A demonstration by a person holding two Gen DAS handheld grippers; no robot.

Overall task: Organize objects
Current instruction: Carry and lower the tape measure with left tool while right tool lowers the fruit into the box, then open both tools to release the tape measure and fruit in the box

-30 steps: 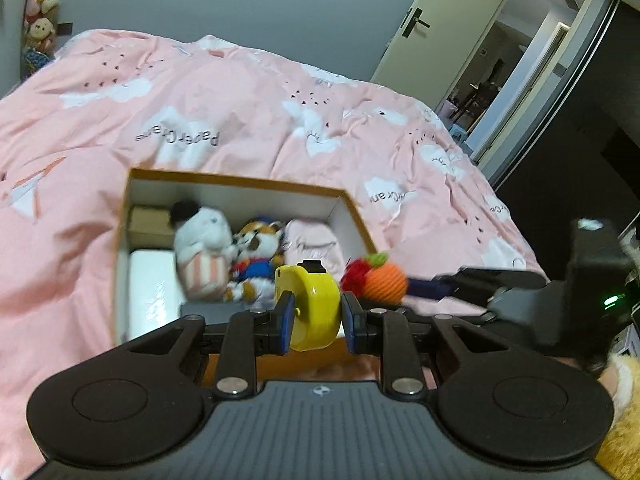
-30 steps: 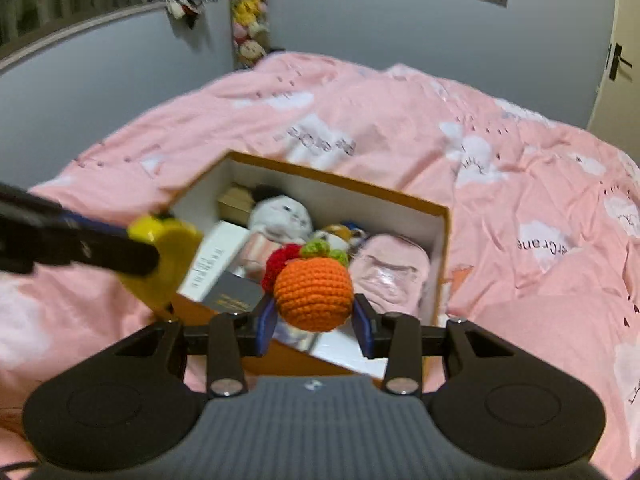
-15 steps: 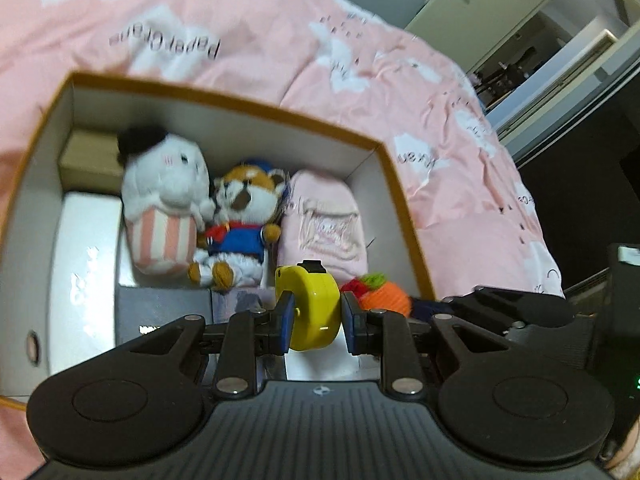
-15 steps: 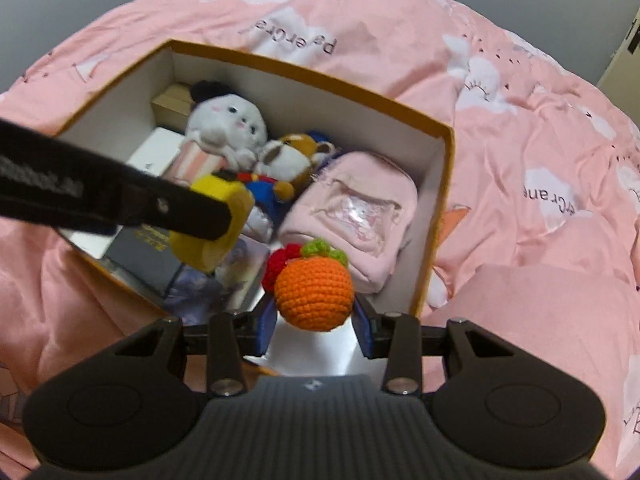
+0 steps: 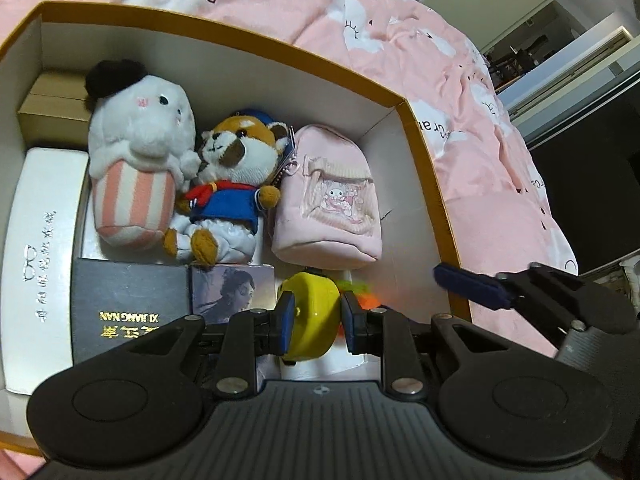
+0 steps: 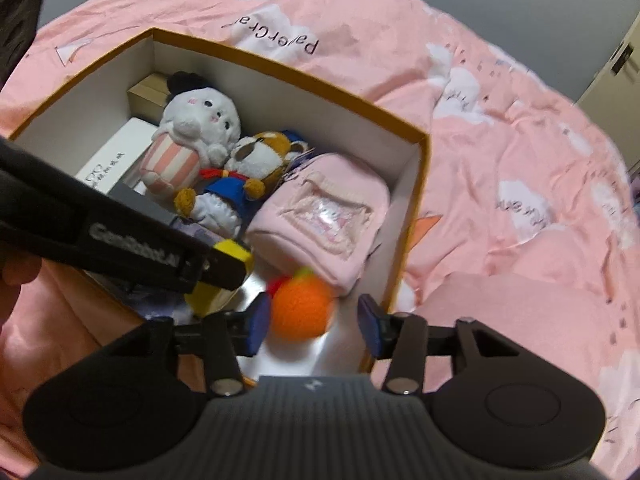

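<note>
An open orange-rimmed box (image 5: 420, 128) lies on the pink bed; it also shows in the right wrist view (image 6: 420, 184). My left gripper (image 5: 316, 316) is shut on a yellow tape measure (image 5: 310, 314) low inside the box's near end; the tape measure (image 6: 224, 268) shows under the left gripper's finger in the right wrist view. My right gripper (image 6: 316, 320) is open. The orange crocheted ball (image 6: 302, 308) is blurred between its spread fingers, just left of centre, over the box floor. In the left wrist view only a blurred orange and green bit of the ball (image 5: 364, 296) shows behind the tape measure.
The box holds a white plush (image 5: 136, 152), a fox plush (image 5: 236, 184), a pink mini backpack (image 5: 332, 204), a white case (image 5: 40, 240), a black book (image 5: 128, 304) and a tan box (image 5: 52, 112). Pink bedding (image 6: 520, 160) surrounds it.
Both grippers have dropped further into the box. My right gripper has opened and let go of the orange ball, which now blurs between its fingers. My left gripper still holds the tape measure.
</note>
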